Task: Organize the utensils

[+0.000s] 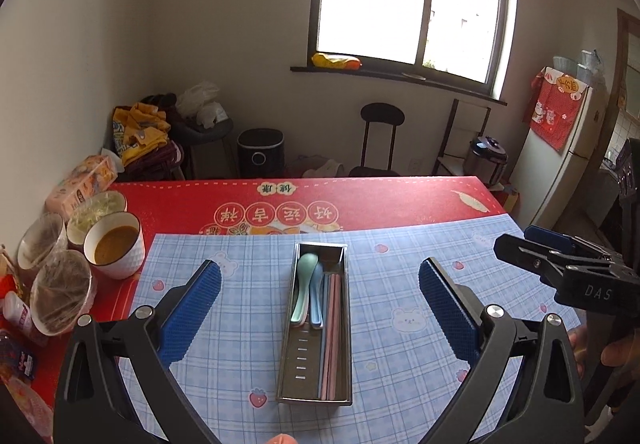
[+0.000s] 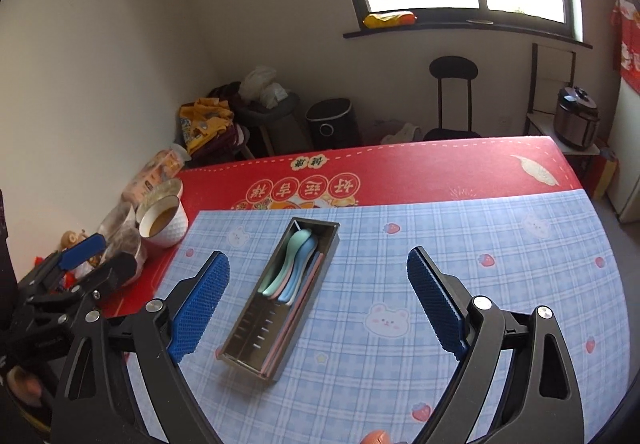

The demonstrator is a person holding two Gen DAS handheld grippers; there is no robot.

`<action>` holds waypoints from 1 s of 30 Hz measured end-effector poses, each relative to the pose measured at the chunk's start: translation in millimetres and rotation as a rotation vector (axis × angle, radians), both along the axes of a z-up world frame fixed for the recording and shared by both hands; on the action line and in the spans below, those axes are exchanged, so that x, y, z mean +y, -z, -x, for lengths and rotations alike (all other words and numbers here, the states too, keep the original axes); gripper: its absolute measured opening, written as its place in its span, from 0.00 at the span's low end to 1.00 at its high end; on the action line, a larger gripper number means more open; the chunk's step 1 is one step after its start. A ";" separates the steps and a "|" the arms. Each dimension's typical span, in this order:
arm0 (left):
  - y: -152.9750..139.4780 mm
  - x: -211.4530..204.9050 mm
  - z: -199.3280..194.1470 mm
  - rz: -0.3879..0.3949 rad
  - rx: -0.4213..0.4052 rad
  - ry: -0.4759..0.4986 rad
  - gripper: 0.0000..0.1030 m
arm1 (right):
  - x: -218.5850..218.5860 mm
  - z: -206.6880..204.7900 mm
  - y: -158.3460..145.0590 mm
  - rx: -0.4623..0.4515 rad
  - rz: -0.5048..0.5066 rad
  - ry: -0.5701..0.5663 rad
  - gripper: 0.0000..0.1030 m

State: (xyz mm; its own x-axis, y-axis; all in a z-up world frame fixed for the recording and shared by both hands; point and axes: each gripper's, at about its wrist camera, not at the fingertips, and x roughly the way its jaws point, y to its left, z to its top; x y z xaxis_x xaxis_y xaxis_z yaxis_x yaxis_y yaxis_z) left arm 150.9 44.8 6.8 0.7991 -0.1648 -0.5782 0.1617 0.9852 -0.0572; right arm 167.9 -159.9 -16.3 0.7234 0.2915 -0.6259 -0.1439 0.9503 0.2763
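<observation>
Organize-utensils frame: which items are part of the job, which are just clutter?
Job:
- metal tray
- spoons, in the tray
- chopsticks, in the tray
- left tongs, open, empty
- right tongs, open, empty

Clutter:
- bowl of sauce
- covered bowls
- snack box
- blue checked mat

Brushed metal tray (image 1: 338, 328) holds matt plastic spoons (image 1: 306, 292) on a smooth mat (image 1: 400, 372).

Only easy one: "DAS" in pale letters on the black right gripper (image 1: 554, 250). The red tablecloth (image 1: 400, 199) has upside-down Chinese characters, roughly 好运吉祥.
</observation>
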 end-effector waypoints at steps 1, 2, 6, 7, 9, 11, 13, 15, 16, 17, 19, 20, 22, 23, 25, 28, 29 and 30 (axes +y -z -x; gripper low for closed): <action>-6.7 -1.9 4.0 -0.003 -0.018 -0.001 0.94 | -3.7 7.2 -4.6 -0.015 0.007 0.005 0.85; -12.5 -3.4 8.2 -0.006 -0.036 -0.002 0.94 | -7.3 14.3 -9.1 -0.033 0.016 0.012 0.85; -27.7 -7.0 21.6 -0.016 -0.075 -0.004 0.94 | -16.7 39.4 -22.6 -0.094 0.040 0.034 0.85; -29.3 -7.3 24.6 -0.017 -0.079 -0.006 0.94 | -17.4 44.3 -24.7 -0.105 0.045 0.038 0.85; -31.8 -7.4 29.1 -0.015 -0.085 -0.009 0.94 | -18.7 54.1 -28.4 -0.135 0.054 0.041 0.85; -32.3 -7.2 32.3 -0.015 -0.087 -0.018 0.94 | -20.3 62.9 -31.2 -0.168 0.067 0.055 0.85; -31.9 -7.5 35.1 -0.015 -0.087 -0.028 0.94 | -22.1 69.0 -32.3 -0.190 0.067 0.073 0.85; -31.2 -8.2 38.0 -0.016 -0.089 -0.029 0.94 | -24.2 72.7 -31.6 -0.201 0.057 0.090 0.85; -30.8 -9.0 39.3 -0.019 -0.090 -0.029 0.94 | -25.1 73.8 -31.0 -0.203 0.054 0.098 0.85; -30.4 -9.9 40.5 -0.022 -0.091 -0.028 0.94 | -25.1 74.0 -30.1 -0.205 0.053 0.104 0.85; -29.1 -10.1 42.8 -0.022 -0.092 -0.024 0.94 | -25.6 74.1 -29.3 -0.203 0.049 0.113 0.85; -28.2 -10.4 43.7 -0.023 -0.091 -0.023 0.94 | -25.7 74.6 -28.6 -0.199 0.047 0.114 0.85; -26.1 -10.0 44.8 -0.023 -0.086 -0.023 0.94 | -24.7 75.3 -27.6 -0.191 0.050 0.113 0.85; -25.3 -9.5 45.5 -0.023 -0.085 -0.024 0.94 | -24.0 75.2 -27.2 -0.189 0.051 0.111 0.85; -24.1 -8.6 46.8 -0.024 -0.082 -0.026 0.94 | -23.0 74.7 -26.3 -0.184 0.051 0.109 0.85; -21.7 -8.1 48.0 -0.024 -0.073 -0.029 0.94 | -23.7 74.8 -25.2 -0.179 0.049 0.108 0.85; -21.0 -7.7 48.7 -0.024 -0.071 -0.030 0.94 | -23.4 74.9 -24.9 -0.178 0.048 0.107 0.85; -20.2 -7.5 49.1 -0.024 -0.069 -0.031 0.94 | -23.5 74.8 -24.5 -0.176 0.047 0.107 0.85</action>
State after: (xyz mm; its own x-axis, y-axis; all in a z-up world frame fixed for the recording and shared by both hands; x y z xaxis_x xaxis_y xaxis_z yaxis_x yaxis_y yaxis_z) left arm 101.7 37.3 27.0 0.8415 -0.1266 -0.5252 0.1342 0.9907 -0.0237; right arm 93.2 -183.4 8.2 0.8479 0.1802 -0.4986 -0.0832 0.9740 0.2105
